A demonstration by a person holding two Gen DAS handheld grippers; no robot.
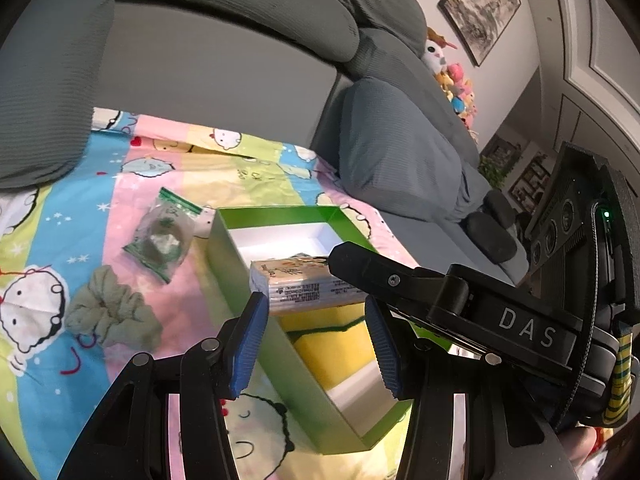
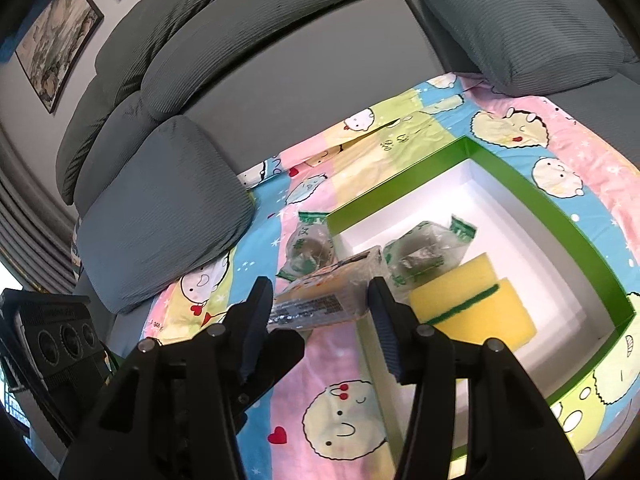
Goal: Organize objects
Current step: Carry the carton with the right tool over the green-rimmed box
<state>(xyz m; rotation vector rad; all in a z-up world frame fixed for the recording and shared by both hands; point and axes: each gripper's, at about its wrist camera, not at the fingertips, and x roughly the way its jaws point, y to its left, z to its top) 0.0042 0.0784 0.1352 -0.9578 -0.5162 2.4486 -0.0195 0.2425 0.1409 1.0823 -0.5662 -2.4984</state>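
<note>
A green box with a white inside (image 1: 280, 216) (image 2: 520, 184) lies on a cartoon-print sheet. In it are a yellow sponge (image 1: 340, 344) (image 2: 472, 304) and a green-print clear packet (image 2: 424, 256). A tissue pack (image 1: 304, 284) (image 2: 320, 300) rests on the box's near wall, tilted. My left gripper (image 1: 316, 340) is open, with its jaws either side of the tissue pack and box wall. My right gripper (image 2: 320, 320) is open just behind the tissue pack. Outside the box lie a second packet (image 1: 164, 236) (image 2: 308, 248) and a grey-green scrunchie (image 1: 112, 312).
Grey sofa cushions (image 1: 400, 152) (image 2: 160, 208) ring the sheet. Plush toys (image 1: 452, 76) sit at the far sofa end. The right gripper's body (image 1: 480, 312) crosses the left wrist view, over the box. Framed pictures (image 1: 480, 4) hang on the wall.
</note>
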